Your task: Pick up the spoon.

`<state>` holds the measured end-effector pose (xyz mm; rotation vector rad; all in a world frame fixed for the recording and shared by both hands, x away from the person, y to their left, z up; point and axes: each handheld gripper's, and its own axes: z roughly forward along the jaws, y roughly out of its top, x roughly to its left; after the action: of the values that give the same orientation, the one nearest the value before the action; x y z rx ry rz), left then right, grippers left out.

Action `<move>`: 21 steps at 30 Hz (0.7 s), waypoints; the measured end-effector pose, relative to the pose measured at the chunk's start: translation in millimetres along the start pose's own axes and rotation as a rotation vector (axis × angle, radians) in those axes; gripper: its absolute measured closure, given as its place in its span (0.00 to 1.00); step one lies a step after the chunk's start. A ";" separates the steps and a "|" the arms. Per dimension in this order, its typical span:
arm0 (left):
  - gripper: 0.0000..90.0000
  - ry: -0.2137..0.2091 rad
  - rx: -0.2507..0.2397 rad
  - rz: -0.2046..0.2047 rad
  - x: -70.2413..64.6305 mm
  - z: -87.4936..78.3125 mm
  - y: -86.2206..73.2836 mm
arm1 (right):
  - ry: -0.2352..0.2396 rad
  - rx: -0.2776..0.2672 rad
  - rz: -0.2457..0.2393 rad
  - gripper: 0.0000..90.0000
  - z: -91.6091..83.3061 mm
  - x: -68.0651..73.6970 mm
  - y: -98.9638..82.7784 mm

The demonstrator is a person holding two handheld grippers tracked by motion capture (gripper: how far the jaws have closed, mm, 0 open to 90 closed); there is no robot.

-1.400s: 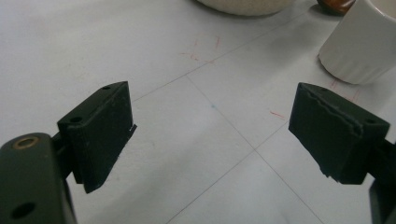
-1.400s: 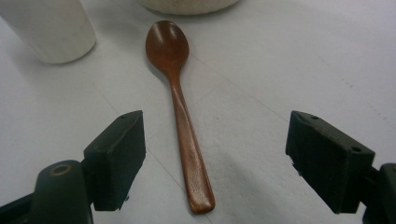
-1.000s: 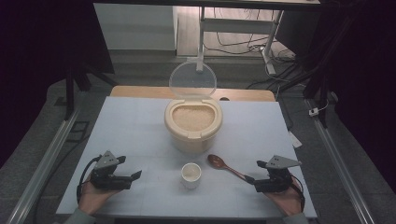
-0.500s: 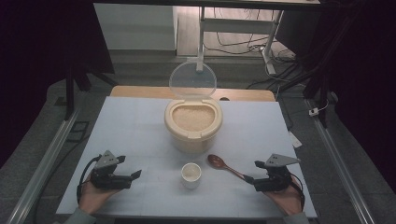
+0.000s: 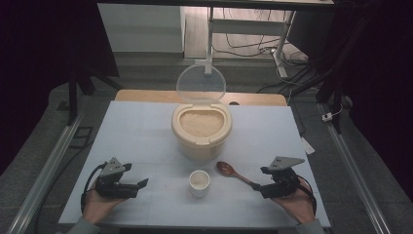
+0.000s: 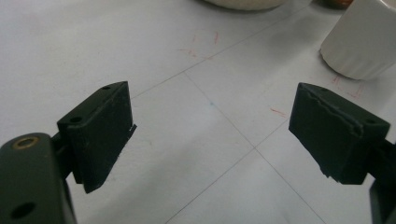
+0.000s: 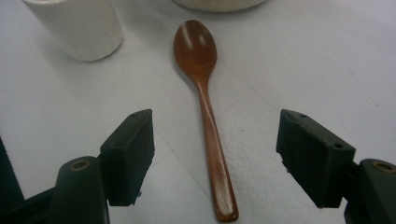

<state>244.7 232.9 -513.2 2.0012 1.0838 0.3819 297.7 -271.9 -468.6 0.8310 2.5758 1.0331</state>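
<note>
At the near left, the left gripper (image 5: 141,184) rests on the table (image 5: 146,131), jaws wide apart over bare surface. The cup (image 5: 199,183) stands near centre. Right of it lies the spoon (image 5: 234,173), its handle between the right gripper's (image 5: 257,187) spread jaws, which have just been closing slightly, untouched.

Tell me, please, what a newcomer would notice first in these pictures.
First the round cream container full of rice at the table's middle, its clear plastic lid standing open behind it. Nearer the person, a small white cup stands beside a brown wooden spoon, whose handle lies between the open jaws of the right claw, untouched.
</note>
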 end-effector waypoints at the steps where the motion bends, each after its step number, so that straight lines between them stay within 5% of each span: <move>1: 0.15 0.000 0.004 0.000 0.2 0.6 -0.1 | 0.009 0.016 -0.007 0.31 1.1 0.1 4.4; 21: 0.15 -0.006 0.016 -0.001 0.3 3.3 -1.8 | 0.042 0.156 -0.078 0.34 14.2 2.7 61.6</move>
<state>245.7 232.0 -516.7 2.0148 1.0877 0.3679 327.1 -226.2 -436.1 0.7445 2.7290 0.8453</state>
